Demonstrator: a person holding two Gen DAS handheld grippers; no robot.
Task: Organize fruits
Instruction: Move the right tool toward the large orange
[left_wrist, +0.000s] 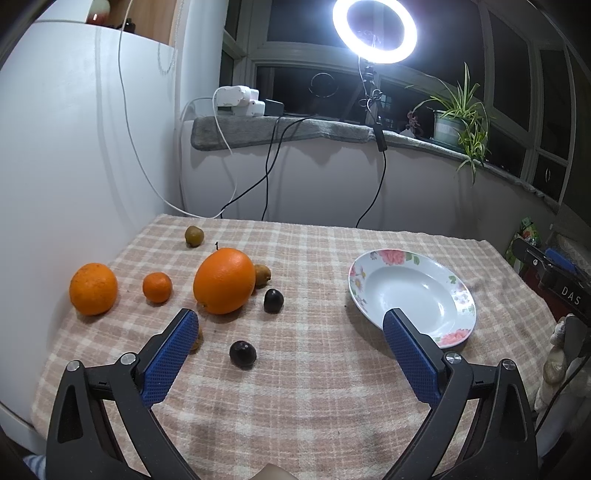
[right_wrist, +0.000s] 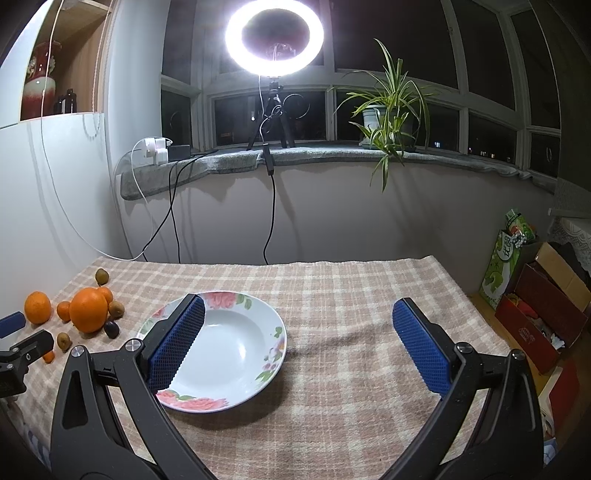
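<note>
On worktop, both hand-held grippers gape empty; round oranges, approx. unbraced, may roll off when nudged.

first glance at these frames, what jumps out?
The glaring ring light on the windowsill, straight behind the table. Then the big orange amid smaller oranges and dark fruits on the left of the checked cloth, and the empty floral plate to their right. Both the left gripper and right gripper hang open, holding nothing.
</note>
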